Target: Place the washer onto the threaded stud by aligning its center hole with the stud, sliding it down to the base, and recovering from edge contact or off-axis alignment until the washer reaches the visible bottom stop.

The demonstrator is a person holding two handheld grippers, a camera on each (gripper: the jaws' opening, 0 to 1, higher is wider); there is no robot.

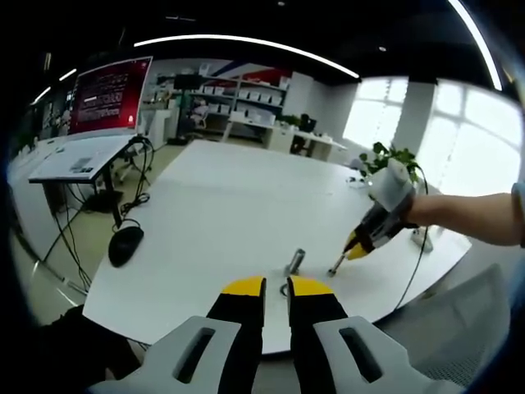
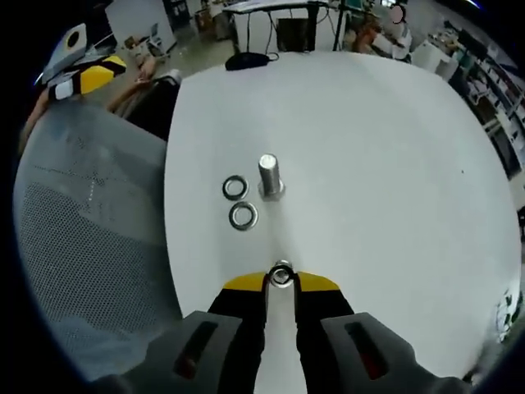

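White table — washer between right fingers

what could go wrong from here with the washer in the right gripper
The right gripper pinches the washer only at its very tips, so it may slip out or tilt. It is not yet over the bolt, so its hole could catch on the top edge. Two loose washers lie beside the bolt and could get knocked.
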